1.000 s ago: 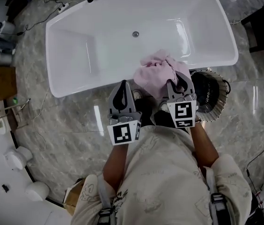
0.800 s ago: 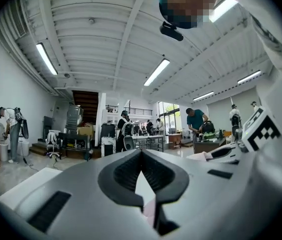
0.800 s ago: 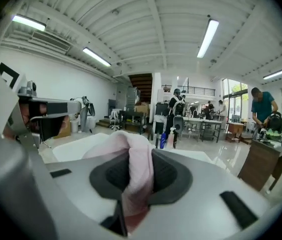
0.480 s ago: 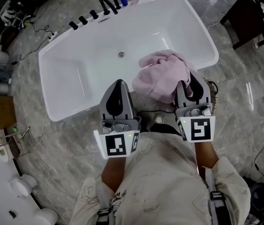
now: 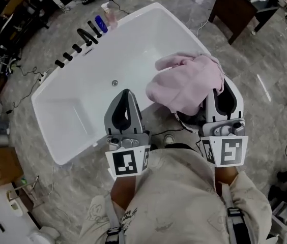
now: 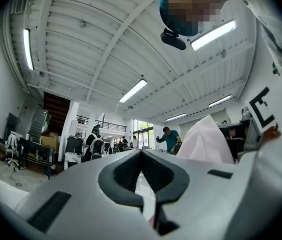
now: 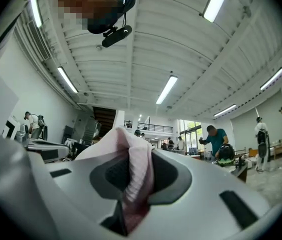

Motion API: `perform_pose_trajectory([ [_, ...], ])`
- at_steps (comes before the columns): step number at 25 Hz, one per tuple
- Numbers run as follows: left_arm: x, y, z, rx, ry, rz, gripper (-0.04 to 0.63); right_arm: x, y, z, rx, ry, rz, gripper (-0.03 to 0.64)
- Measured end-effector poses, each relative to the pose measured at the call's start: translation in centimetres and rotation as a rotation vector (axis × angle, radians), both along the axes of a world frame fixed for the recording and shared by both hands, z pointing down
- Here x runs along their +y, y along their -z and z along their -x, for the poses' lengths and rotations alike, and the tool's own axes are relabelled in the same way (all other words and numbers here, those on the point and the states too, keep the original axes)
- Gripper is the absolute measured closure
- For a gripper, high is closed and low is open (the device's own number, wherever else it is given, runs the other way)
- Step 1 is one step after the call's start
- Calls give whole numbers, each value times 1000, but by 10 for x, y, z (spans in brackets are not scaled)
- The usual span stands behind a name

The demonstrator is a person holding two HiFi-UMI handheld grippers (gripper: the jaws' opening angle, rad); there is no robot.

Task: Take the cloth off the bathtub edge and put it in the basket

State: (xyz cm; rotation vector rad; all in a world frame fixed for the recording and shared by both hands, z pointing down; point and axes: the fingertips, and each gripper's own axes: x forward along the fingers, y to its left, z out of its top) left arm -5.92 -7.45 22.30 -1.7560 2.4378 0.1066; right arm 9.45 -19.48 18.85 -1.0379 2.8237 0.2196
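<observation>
The pink cloth point(image 5: 187, 83) hangs bunched in the air over the near right corner of the white bathtub point(image 5: 77, 105). My right gripper point(image 5: 223, 85) is shut on the cloth's right side. In the right gripper view a fold of cloth point(image 7: 133, 184) is pinched between the jaws. My left gripper point(image 5: 126, 91) is held up to the left of the cloth, apart from it, jaws together and empty. The left gripper view shows the cloth point(image 6: 206, 139) as a pale peak to its right. A dark rim of the basket point(image 5: 188, 120) shows under the cloth; the rest is hidden.
Dark tap handles point(image 5: 80, 39) and bottles point(image 5: 103, 20) line the tub's far rim. A dark wooden table point(image 5: 237, 6) stands at the upper right. Cables and boxes lie on the marble floor at the left. People stand far off in the hall.
Both grippers have come up toward the head camera, the right one carrying the cloth off the tub edge. The basket, plain beside the tub earlier, now lies mostly under the cloth.
</observation>
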Motion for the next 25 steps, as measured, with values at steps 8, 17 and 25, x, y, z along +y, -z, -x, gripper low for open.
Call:
perform_pose_trajectory([
  [8,-55,-2,-53,-12,-203,16,595,-25,-9,-84,10,-218,18,552],
  [17,-97,-14,-123,-6,-398,36,595,-32,-23,-171,44,-428,38,552],
  [25,-108,-21,-168,11,-476,49,595,-27,-36,-228,77,-531,66,551],
])
